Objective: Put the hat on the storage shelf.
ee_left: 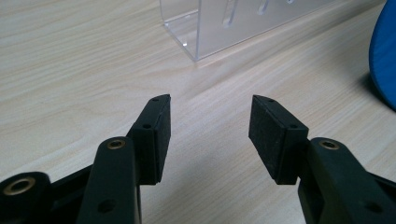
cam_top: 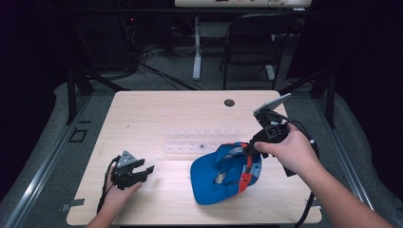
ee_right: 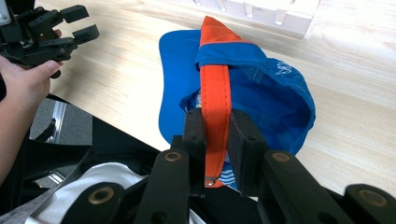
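Observation:
A blue cap point(cam_top: 223, 173) with an orange back strap point(cam_top: 247, 170) lies upside down at the table's front right, its back end lifted. My right gripper point(cam_top: 252, 145) is shut on that orange strap point(ee_right: 215, 109), which runs between its two pads; the cap point(ee_right: 275, 100) hangs from it over the table's near edge. My left gripper point(cam_top: 145, 167) rests at the front left of the table, jaws open and empty, pointing right toward the cap. In the left gripper view its gripper point(ee_left: 210, 133) stands wide apart over bare wood, with the cap's blue edge point(ee_left: 384, 65) at far right.
A clear acrylic rack point(cam_top: 202, 140) with slots lies on the wooden table point(cam_top: 157, 109) behind the cap; its corner point(ee_left: 219, 28) shows ahead of the left jaws. A round cable hole point(cam_top: 229, 102) sits near the far edge. A chair and desk legs stand beyond the table.

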A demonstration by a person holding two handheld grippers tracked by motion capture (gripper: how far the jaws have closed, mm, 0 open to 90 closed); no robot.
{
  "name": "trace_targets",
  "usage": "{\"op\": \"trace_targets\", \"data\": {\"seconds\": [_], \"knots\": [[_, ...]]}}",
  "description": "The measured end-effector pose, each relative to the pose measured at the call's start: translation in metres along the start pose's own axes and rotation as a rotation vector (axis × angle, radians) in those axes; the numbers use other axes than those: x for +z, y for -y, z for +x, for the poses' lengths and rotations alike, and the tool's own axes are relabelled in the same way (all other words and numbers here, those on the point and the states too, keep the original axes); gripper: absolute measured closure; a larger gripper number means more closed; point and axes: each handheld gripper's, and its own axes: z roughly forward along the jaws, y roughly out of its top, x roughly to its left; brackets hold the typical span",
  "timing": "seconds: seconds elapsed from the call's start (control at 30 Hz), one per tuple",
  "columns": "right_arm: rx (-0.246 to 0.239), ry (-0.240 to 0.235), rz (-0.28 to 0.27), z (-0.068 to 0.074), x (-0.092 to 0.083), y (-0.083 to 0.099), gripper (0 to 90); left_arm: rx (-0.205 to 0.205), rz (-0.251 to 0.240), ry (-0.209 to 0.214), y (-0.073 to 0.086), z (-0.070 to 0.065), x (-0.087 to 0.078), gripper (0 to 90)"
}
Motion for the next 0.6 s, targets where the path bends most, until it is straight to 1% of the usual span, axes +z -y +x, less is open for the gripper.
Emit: {"op": "trace_targets", "data": {"seconds": [0.03, 0.07, 0.13, 0.17, 0.47, 0.53, 0.57, 0.6], "knots": [[0.001, -0.012, 0.003, 0.002, -0.002, -0.001, 78.1, 0.000, 0.000, 0.000, 0.000, 0.000, 0.000, 49.1], [0.006, -0.010, 0.000, 0.003, -0.003, -0.001, 78.1, 0.003, 0.002, 0.001, 0.000, 0.000, 0.000, 49.1], [-0.002, -0.013, 0.007, 0.003, -0.004, -0.002, 78.1, 0.007, 0.002, 0.000, 0.000, 0.000, 0.000, 49.1], [0.000, -0.032, 0.015, 0.004, -0.007, -0.003, 78.1, 0.002, 0.001, 0.000, 0.000, 0.000, 0.000, 49.1], [-0.004, -0.033, 0.016, 0.010, -0.015, -0.007, 78.1, 0.007, 0.000, 0.000, 0.000, 0.000, 0.000, 49.1], [0.000, -0.041, 0.014, 0.011, -0.017, -0.008, 78.1, 0.006, 0.002, 0.000, 0.000, 0.000, 0.000, 49.1], [0.014, -0.052, 0.006, 0.012, -0.017, -0.009, 78.1, 0.002, 0.002, 0.000, 0.000, 0.000, 0.000, 49.1], [0.011, -0.057, 0.012, 0.011, -0.018, -0.010, 78.1, 0.002, 0.002, 0.000, 0.000, 0.000, 0.000, 49.1]]}}
